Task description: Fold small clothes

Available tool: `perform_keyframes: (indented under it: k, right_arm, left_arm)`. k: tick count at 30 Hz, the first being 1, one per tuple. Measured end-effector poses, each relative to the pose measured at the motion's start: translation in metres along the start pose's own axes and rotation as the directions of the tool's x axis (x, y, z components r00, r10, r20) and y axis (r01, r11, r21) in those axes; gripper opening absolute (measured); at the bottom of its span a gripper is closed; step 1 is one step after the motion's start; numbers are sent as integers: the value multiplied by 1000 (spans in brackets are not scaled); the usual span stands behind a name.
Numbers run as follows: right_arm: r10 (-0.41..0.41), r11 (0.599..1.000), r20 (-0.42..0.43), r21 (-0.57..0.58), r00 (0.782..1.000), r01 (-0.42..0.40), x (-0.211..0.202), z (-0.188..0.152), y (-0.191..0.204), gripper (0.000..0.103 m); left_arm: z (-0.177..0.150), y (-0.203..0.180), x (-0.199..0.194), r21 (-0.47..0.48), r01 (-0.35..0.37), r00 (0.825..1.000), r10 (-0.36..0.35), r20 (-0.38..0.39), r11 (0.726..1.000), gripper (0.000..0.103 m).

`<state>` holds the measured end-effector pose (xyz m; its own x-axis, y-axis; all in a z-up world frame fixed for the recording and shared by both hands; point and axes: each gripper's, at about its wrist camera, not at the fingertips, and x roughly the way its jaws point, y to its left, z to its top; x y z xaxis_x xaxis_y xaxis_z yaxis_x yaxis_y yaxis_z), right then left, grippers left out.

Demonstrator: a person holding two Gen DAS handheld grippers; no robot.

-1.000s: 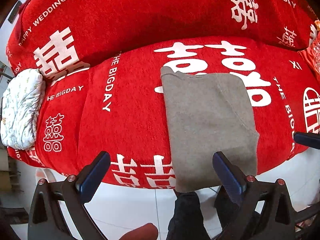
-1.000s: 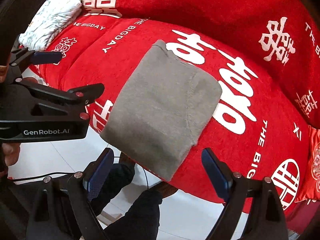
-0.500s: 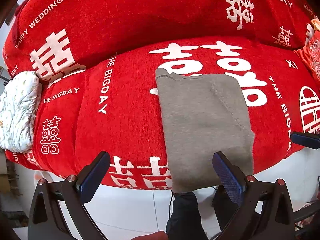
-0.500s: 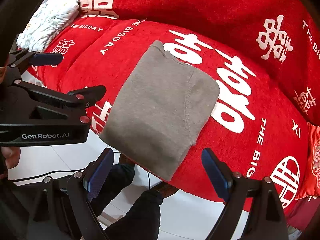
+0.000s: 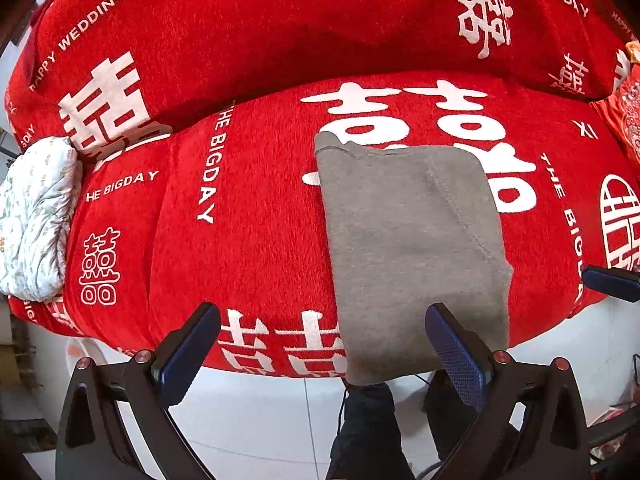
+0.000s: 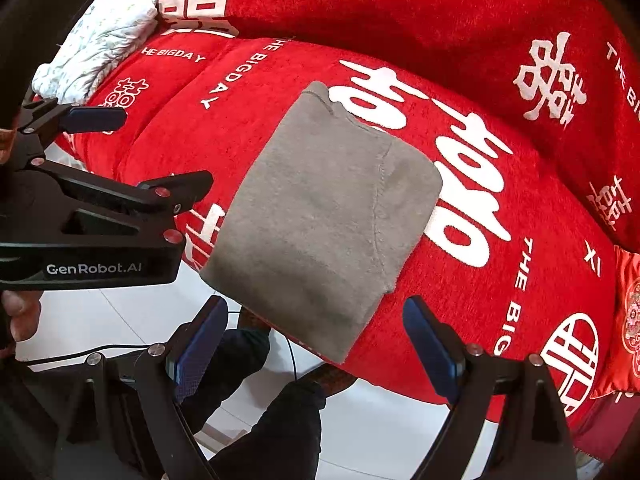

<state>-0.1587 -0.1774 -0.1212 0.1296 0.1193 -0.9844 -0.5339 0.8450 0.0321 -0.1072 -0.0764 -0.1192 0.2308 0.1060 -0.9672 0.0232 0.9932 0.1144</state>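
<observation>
A grey knit garment (image 5: 412,248), folded into a rectangle, lies on the red sofa seat (image 5: 248,240) with its near end hanging over the front edge. My left gripper (image 5: 320,340) hovers above that front edge, open and holding nothing, its right finger (image 5: 452,344) over the garment's hanging end. In the right wrist view the same garment (image 6: 328,220) lies just beyond my right gripper (image 6: 316,320), which is also open and empty. The left gripper (image 6: 164,148) shows at the left of that view, beside the garment.
A white patterned quilted bundle (image 5: 36,216) sits at the seat's left end against the red backrest (image 5: 320,32). An orange-red cushion (image 6: 628,312) lies at the right end. A person's dark trouser legs (image 6: 280,420) and white floor tiles (image 5: 260,412) are below.
</observation>
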Motion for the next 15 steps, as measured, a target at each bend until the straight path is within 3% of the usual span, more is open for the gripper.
perform_keyframes:
  k: [15]
  right_arm:
    - [-3, 1000, -3, 3, 1000, 3, 1, 0, -1, 91]
  left_arm:
    - [0, 0, 2, 1, -5, 1000, 5, 0, 1000, 102]
